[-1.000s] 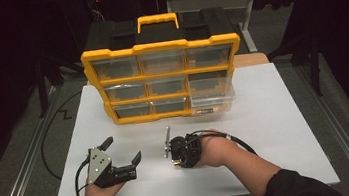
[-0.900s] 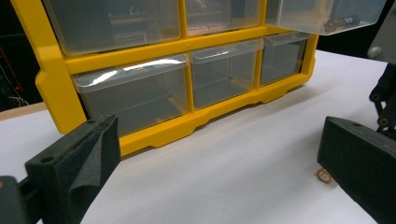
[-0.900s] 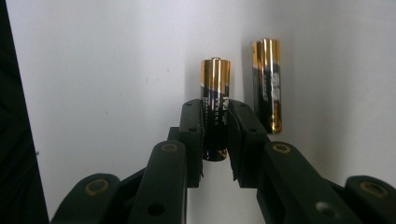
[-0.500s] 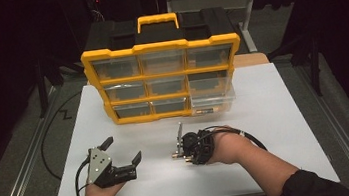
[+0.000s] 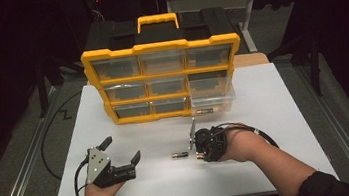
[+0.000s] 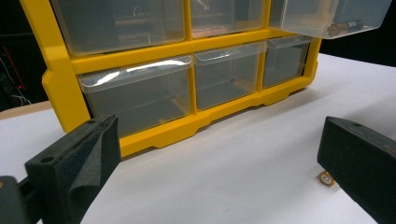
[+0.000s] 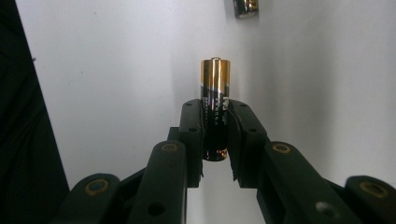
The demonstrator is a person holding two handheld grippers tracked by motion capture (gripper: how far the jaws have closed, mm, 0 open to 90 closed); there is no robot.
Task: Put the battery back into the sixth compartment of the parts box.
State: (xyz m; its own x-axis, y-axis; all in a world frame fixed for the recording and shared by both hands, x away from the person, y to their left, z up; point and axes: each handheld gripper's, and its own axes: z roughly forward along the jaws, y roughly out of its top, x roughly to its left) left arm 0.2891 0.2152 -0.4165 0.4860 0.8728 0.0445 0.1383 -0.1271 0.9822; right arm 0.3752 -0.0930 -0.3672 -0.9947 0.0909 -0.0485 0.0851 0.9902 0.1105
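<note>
A yellow organizer (image 5: pixel 160 46) with clear drawers stands at the back of the white table. Its lower right drawer (image 5: pixel 213 104) is pulled out, and a battery (image 5: pixel 205 110) lies inside. My right gripper (image 5: pixel 192 126) hovers just in front of that drawer, shut on a black and gold battery (image 7: pixel 215 93) that stands upright between its pads. A second battery (image 5: pixel 179 155) lies loose on the table to the left of my right hand. My left gripper (image 5: pixel 122 149) rests at the front left, jaws wide open and empty, facing the organizer (image 6: pixel 140 60).
The white table top (image 5: pixel 285 109) has bare room on the right and along the front edge. A black cable (image 5: pixel 49 143) loops off the table's left side. In the left gripper view, the open drawer (image 6: pixel 322 16) overhangs at upper right.
My right gripper has carried the battery to the right, closer to the open drawer, and a loose battery now shows on the table behind it. The left gripper has stayed put.
</note>
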